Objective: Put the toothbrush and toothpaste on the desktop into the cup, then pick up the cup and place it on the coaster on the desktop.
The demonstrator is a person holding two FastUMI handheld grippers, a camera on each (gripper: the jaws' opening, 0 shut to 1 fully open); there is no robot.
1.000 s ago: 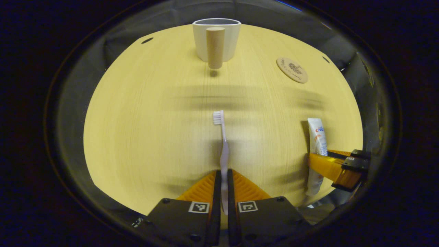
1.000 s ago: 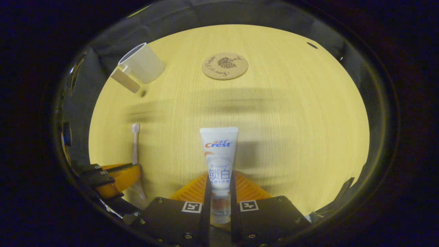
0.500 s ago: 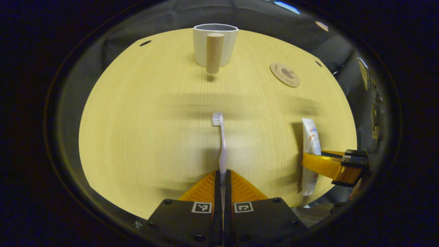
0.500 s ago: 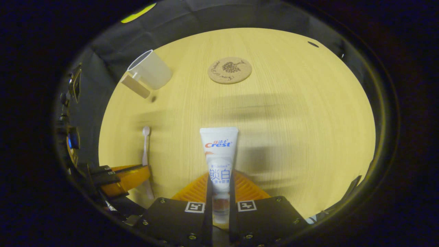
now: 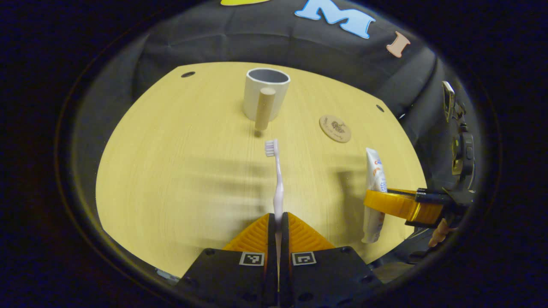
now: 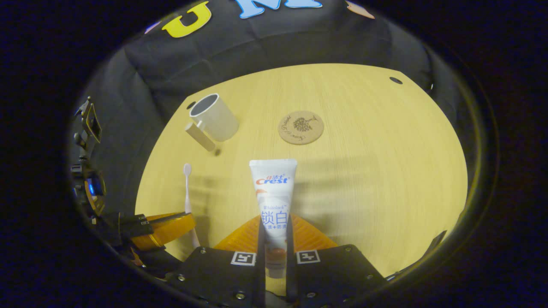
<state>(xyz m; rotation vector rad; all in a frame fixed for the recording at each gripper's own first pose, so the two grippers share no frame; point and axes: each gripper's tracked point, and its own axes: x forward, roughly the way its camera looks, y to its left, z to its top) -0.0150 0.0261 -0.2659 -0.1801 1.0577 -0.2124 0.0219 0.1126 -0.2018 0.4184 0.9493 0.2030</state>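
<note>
Left gripper [image 5: 278, 220] fingers clamp the toothbrush [image 5: 277, 179], right gripper [image 6: 275, 233] fingers clamp the toothpaste [image 6: 274, 192], both lifted, ready for the far cup [image 5: 265, 92].

Wooden table [image 5: 171, 171] with what look like holes [image 5: 187, 74].

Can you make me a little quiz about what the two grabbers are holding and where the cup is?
1. True or false: the left gripper is shut on the toothbrush.
2. What does the right gripper hold? A) toothpaste B) coaster C) cup
3. Fill in: the cup stands on the ____, not on the coaster.

Key: 1 true; 2 A; 3 desktop.
</note>
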